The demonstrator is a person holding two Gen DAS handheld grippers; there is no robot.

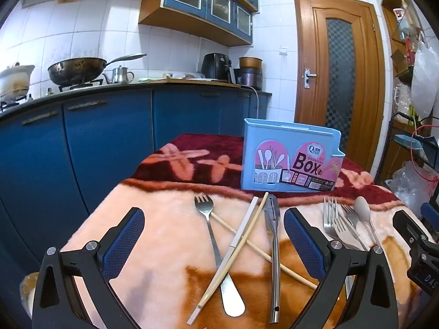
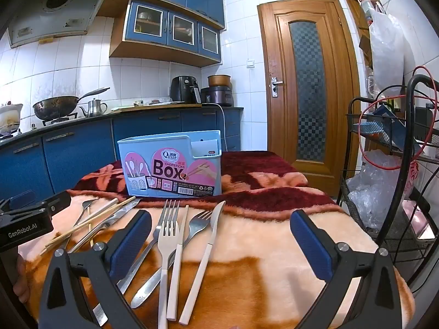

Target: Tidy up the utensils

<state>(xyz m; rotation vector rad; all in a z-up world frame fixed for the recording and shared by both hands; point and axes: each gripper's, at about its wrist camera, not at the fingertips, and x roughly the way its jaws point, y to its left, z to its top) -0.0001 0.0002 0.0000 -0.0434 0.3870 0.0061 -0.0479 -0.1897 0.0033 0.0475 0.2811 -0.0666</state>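
While the blue chopsticks box (image 2: pixel 171 164) is standing upright at the blanket's (image 2: pixel 260 246) dark red far end, we're holding the left gripper (image 1: pixel 214 222) and right gripper (image 2: pixel 221 224) spread wide and empty over scattered forks, chopsticks and a knife, leaving bare blanket toward the right edge.

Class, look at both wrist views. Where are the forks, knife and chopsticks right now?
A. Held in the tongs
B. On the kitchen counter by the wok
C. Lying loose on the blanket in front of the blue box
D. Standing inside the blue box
C: the forks, knife and chopsticks lie flat on the blanket before the box; both tongs are open and hold nothing.
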